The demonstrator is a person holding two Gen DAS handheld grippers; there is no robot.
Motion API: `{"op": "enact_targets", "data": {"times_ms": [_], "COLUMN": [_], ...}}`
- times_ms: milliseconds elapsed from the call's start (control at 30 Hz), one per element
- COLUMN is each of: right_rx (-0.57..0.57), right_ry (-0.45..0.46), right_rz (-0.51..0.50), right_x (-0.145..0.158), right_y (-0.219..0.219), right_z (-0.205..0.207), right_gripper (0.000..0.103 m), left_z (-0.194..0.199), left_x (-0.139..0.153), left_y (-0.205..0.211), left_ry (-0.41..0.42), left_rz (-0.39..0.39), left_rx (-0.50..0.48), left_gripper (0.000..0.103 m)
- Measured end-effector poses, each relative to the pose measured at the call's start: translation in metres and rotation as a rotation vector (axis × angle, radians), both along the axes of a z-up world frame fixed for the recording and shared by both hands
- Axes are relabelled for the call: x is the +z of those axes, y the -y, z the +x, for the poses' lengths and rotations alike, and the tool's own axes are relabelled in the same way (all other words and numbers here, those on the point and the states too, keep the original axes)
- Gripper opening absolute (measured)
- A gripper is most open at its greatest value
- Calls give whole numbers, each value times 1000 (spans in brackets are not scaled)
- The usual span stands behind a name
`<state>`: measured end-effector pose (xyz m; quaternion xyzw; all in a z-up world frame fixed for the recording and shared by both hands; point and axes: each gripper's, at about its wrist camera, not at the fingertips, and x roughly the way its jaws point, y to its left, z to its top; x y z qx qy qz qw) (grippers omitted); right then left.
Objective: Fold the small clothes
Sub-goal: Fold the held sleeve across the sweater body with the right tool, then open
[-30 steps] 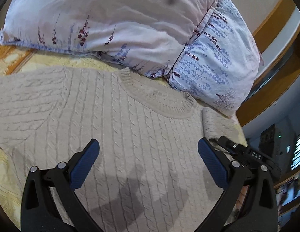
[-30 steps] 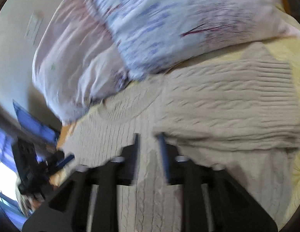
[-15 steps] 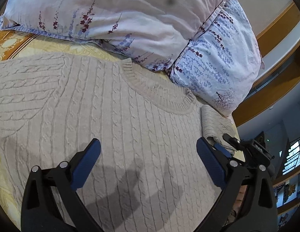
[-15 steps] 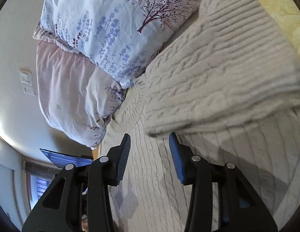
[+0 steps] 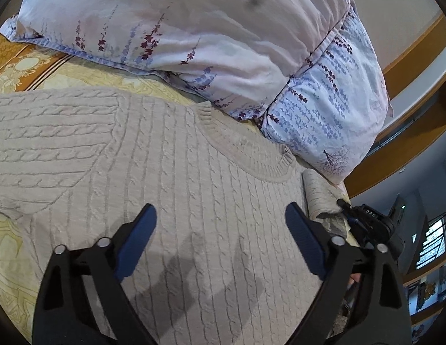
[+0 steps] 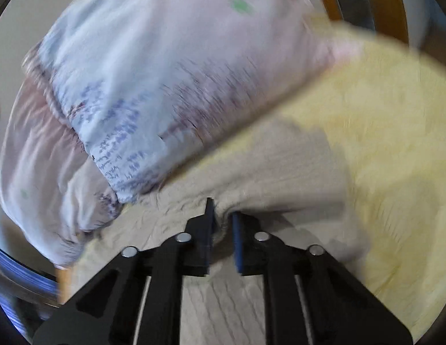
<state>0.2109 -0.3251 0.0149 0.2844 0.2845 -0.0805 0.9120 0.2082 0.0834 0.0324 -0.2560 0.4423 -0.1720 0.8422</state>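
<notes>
Sweater [image 5: 171, 189] sleeve fold is beginning: right gripper [image 6: 223, 224] is pinching sleeve knit, jaws having just closed. Left gripper [image 5: 220, 227] is hovering over the chest, jaws having been narrowing, gripping nothing. Next move likely calls for carrying the sleeve inward.

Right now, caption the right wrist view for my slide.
Right tool shut on a pinch of the sweater, beside the pillows on the yellow bedspread; view motion-blurred.

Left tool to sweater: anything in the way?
Nothing visible. The left tool hangs open right over the sweater, only bare knit between its fingers. The pillows lie beyond the collar, and the right tool pinches the sweater's far edge.
</notes>
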Motion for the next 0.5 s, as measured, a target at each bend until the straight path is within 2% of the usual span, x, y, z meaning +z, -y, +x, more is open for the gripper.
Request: {"op": "enact_targets", "data": {"times_ms": [67,133,200,233,333,400,467,500], "right_rx": [64,194,334,462,715,755,716,696], "right_ry": [79,139,161,137,10,-36,-30,-25], "right_rz": [-150,-222,-248,-254,-230,-192,-102,-67], "right_x": [24,41,48,46,23,11,6,6], "right_y": [-33,-70,-108,-136,-189,-195,-171,-161], "right_z": [-3,-4,-1,6,22,22,13,7], "right_gripper": [9,9,9,9,16,34,48,50], "left_z": [0,2,3,3,5,5,7,8], "left_x": [-1,-2,-3,-4,-6,-8,-12,-13], "left_y": [-6,-12,-16,-18,-20,-20,-19,-18], "left_ry": [-1,-5,-10,-13,-31,-43,-62,-69], "left_rz": [-20,-36,-64,-92,-139,-152,-166,-178], "left_rx": [8,24,33,35,39,39,40,36], "left_gripper": [85,84,83,82,79,76,73,69]}}
